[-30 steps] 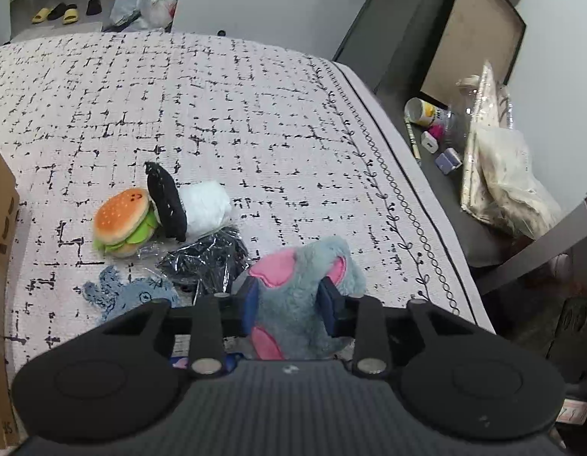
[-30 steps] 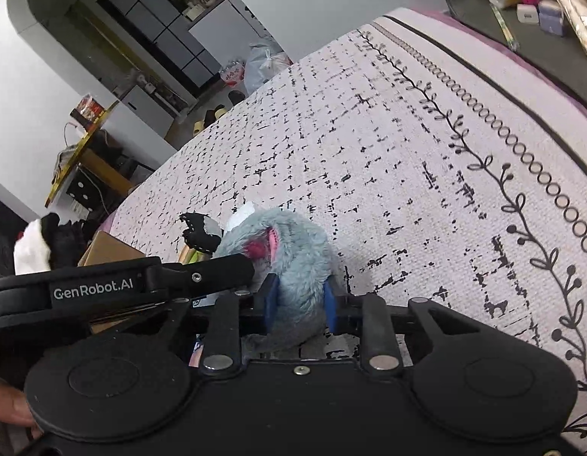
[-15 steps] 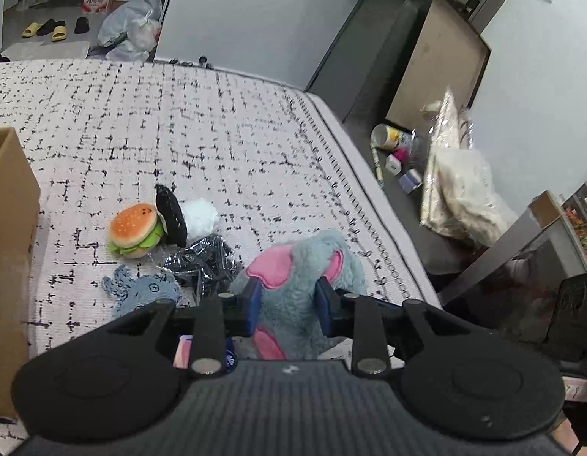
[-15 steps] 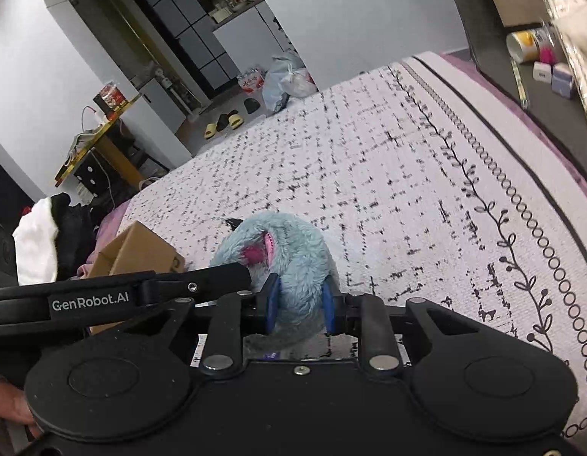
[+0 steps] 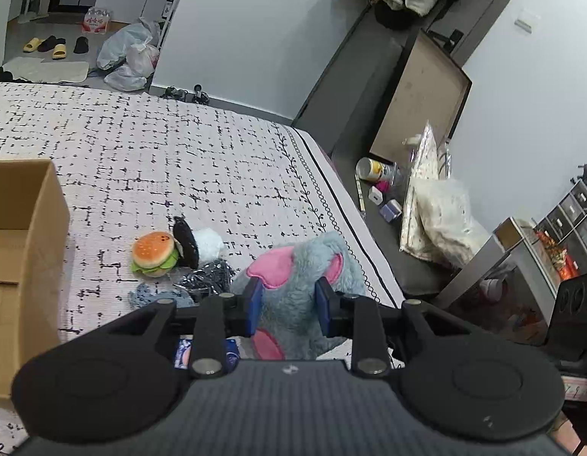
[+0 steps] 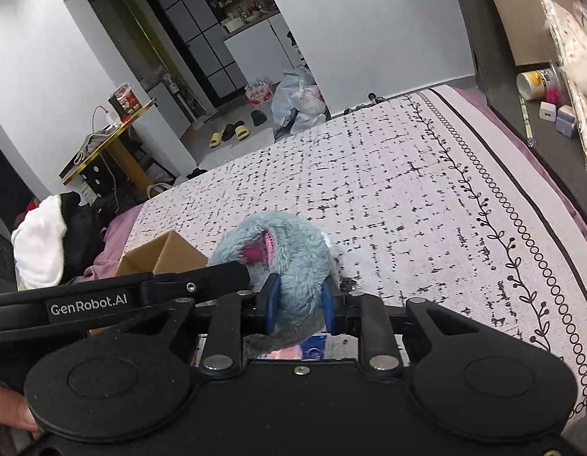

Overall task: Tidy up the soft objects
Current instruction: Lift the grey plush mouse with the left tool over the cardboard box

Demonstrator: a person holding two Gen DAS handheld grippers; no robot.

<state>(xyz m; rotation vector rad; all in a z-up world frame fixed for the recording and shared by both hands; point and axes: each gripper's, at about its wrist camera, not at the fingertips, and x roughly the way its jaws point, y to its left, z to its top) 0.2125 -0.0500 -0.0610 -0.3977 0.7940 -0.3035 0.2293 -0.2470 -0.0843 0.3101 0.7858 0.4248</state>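
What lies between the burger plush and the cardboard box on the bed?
Only bare patterned bedspread separates the burger plush from the cardboard box, as the left wrist view shows.

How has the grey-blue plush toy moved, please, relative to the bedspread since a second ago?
Yes. The grey-blue plush toy, held by both tongs, has risen away from the bedspread; the burger toy looks smaller and the cardboard box has appeared.

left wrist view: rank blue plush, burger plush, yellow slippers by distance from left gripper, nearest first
1. blue plush: between the left gripper fingers, gripped.
2. burger plush: ahead-left on the bedspread.
3. yellow slippers: far upper left, on the floor beyond the bed.
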